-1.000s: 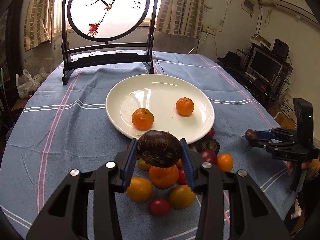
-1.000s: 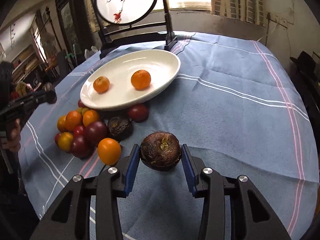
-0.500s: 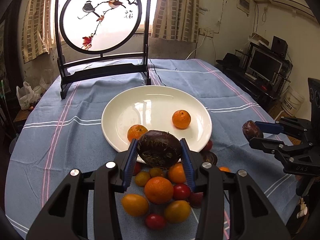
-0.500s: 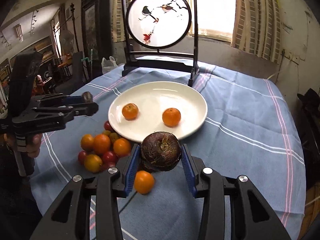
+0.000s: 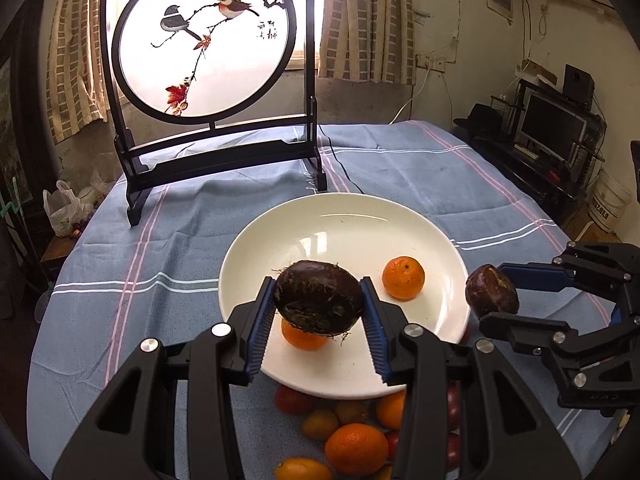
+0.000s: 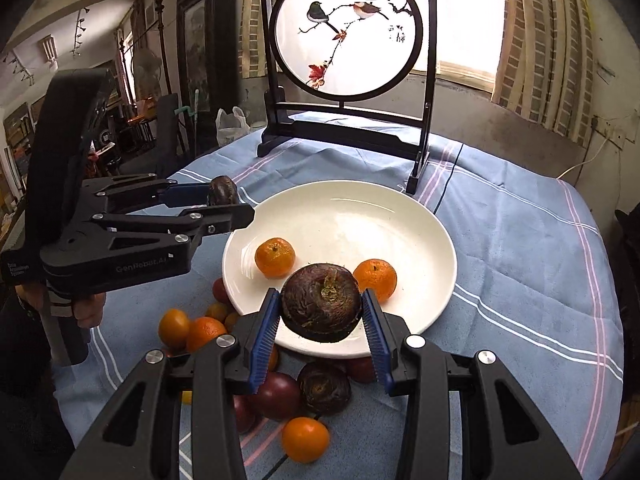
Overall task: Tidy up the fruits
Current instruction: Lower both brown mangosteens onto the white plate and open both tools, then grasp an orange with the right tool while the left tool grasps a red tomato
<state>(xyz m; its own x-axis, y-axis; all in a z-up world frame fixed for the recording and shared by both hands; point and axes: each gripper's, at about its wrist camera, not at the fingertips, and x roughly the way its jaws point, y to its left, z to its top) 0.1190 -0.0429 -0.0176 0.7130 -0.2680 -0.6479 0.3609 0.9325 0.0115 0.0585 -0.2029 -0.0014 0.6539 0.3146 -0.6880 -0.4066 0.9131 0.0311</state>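
Two hand-held grippers are what I am working with over a round table [image 5: 400, 168] spread with a blue cloth crossed by white and pink stripes. At its far side I see a dark wooden stand holding a round screen painted with two birds [image 5: 202, 38], backlit by a curtained window; in the left wrist view a monitor [image 5: 550, 126] sits on a low dark unit against the right wall, and a white plastic bag [image 5: 62, 208] lies off the table's left edge. A wide white plate [image 6: 400, 220] sits in the middle of the table with two small oranges in it, one nearer the left [image 6: 275, 258] and one nearer the right [image 6: 375, 275]. A loose pile of small orange, yellow and dark red fruits [image 6: 208, 324] lies on the cloth against the plate's near rim, with one dark brown fruit [image 6: 324, 388] among them. My left hand-held gripper [image 5: 318, 320] is clamped on a dark brown, fibrous round fruit [image 5: 318, 300], held in the air over the near part of the plate. My right hand-held gripper [image 6: 322, 320] grips a similar dark brown fruit [image 6: 322, 306] with a greenish stem scar, above the plate's near rim. Compared with a second ago, both grippers have come forward from above the pile and the bare cloth to over the plate, and each one's grip looks unchanged.
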